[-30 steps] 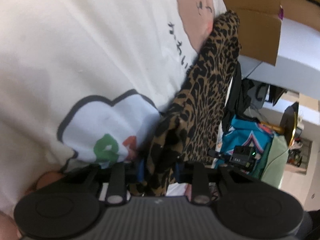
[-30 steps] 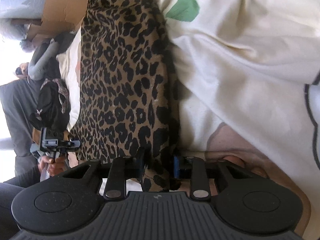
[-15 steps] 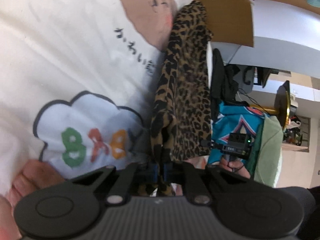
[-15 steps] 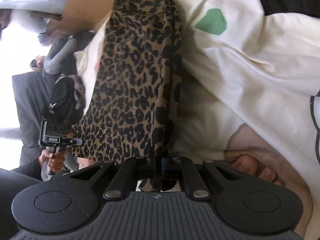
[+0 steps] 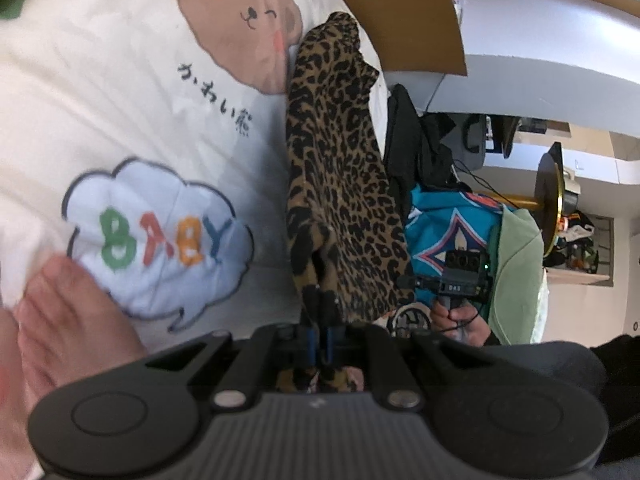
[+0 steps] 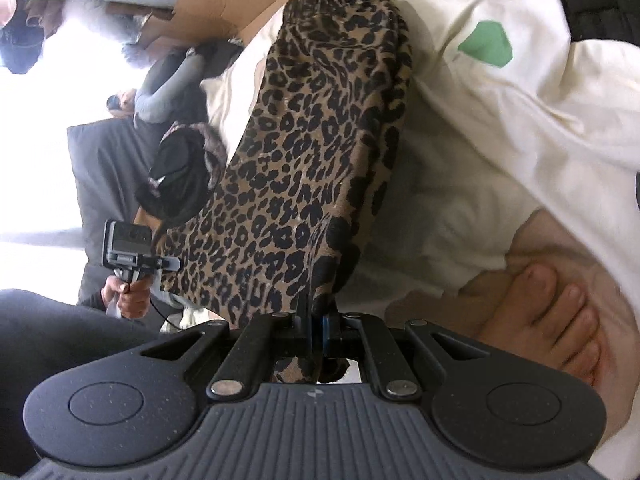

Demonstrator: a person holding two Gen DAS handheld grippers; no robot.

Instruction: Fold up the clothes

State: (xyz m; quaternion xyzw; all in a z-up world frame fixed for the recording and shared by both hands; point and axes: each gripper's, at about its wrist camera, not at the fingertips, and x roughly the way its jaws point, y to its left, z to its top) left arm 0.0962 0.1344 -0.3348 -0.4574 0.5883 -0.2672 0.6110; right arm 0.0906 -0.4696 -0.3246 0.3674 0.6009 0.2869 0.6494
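Observation:
A leopard-print garment (image 5: 340,184) hangs stretched between both grippers, lifted off a white bedcover (image 5: 120,92) printed with a bear and a "BABY" cloud. My left gripper (image 5: 320,320) is shut on the garment's near edge. In the right wrist view the same leopard-print garment (image 6: 312,168) runs away from my right gripper (image 6: 316,312), which is shut on another part of its near edge. The right gripper (image 5: 460,280) shows in the left wrist view beside the cloth, held by a hand. The left gripper (image 6: 128,248) shows likewise in the right wrist view. The garment's far end rests on the bedcover.
A bare foot (image 5: 68,312) rests on the bedcover near the left gripper, and a foot (image 6: 548,308) lies right of the right gripper. A cardboard box (image 5: 408,20) stands beyond the garment. Dark, teal and green clothes (image 5: 452,216) pile up beside the bed.
Both grippers closed on the leopard-print garment's near edge and rose with it. The cloth now hangs off the bedcover and more of the bedcover's print shows.

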